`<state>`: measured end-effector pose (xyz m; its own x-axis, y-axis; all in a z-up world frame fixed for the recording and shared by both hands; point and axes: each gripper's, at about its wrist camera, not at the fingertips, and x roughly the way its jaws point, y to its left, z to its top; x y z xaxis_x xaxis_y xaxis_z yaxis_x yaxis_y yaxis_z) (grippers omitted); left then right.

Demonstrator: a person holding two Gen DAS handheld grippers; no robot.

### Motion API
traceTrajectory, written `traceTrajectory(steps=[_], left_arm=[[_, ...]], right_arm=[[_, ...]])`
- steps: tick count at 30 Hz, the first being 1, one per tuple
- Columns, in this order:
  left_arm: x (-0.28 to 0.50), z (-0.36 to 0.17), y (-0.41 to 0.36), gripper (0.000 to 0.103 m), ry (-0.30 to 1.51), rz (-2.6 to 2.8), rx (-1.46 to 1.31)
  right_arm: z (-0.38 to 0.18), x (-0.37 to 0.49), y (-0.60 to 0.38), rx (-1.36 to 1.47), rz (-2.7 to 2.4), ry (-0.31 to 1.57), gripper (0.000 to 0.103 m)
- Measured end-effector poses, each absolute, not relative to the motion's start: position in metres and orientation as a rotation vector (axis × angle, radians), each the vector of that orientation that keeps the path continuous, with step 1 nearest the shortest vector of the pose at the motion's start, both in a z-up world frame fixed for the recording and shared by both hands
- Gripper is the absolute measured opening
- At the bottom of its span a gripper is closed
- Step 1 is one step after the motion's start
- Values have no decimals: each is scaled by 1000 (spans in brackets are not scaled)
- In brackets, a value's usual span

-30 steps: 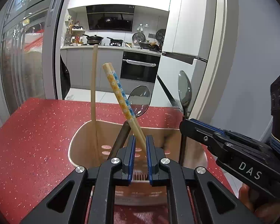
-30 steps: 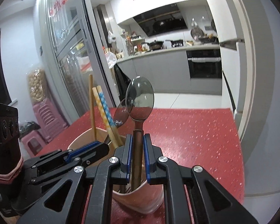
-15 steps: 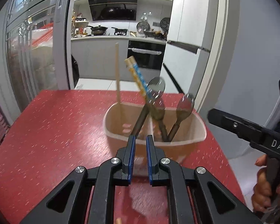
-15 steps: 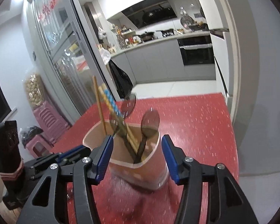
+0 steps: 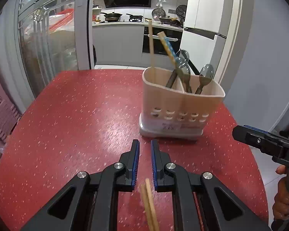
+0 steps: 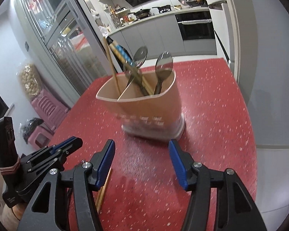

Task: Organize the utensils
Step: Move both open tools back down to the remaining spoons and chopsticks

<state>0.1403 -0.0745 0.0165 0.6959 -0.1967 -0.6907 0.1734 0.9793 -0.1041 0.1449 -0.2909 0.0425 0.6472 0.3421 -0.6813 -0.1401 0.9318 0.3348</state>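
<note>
A beige utensil holder (image 5: 183, 105) (image 6: 144, 104) stands on the red table (image 5: 77, 115). It holds dark spoons (image 5: 206, 75) (image 6: 163, 65), a blue-patterned chopstick pair (image 5: 167, 46) and a plain chopstick (image 5: 151, 48). My left gripper (image 5: 144, 146) hovers short of the holder, its jaws a narrow gap apart with nothing between them. A wooden chopstick pair (image 5: 149, 204) (image 6: 104, 188) lies on the table beneath it. My right gripper (image 6: 141, 146) is in front of the holder, jaws wide and opening, empty. Each gripper shows in the other's view (image 5: 260, 140) (image 6: 65, 146).
The table's right edge (image 6: 250, 125) drops to a pale floor. Pink plastic stools (image 6: 46, 111) stand left of the table beside a glass cabinet (image 5: 48, 48). A kitchen counter with pans (image 5: 125, 17) lies far behind. A hand (image 5: 283, 202) grips the right tool.
The right gripper let go of the spoon, which now stands in the holder, and spread its jaws. Both grippers drew back from the holder. Chopsticks on the table came into view.
</note>
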Motion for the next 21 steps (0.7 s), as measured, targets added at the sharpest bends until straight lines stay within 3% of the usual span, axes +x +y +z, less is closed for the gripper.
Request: traceTrajectory(steps=[1,3,5,8,21], left_arm=[[137,15,-71,38,777,-200,-33],[132,14,-65,103,779,-187,-41],[124,13,-52,103,739,-156,-68],[118,4,-34,103,755,-129,-68],[95,-65,51,103,949,0,-51]], right_arm=[[41,143,-288,260,274,834,62],[38,139,-283,259,271,852,62],[34,132,-277,261,275,876,64],[25,124,-267,260,285,913,81],[-31,99,-204,156,247,1158,82]])
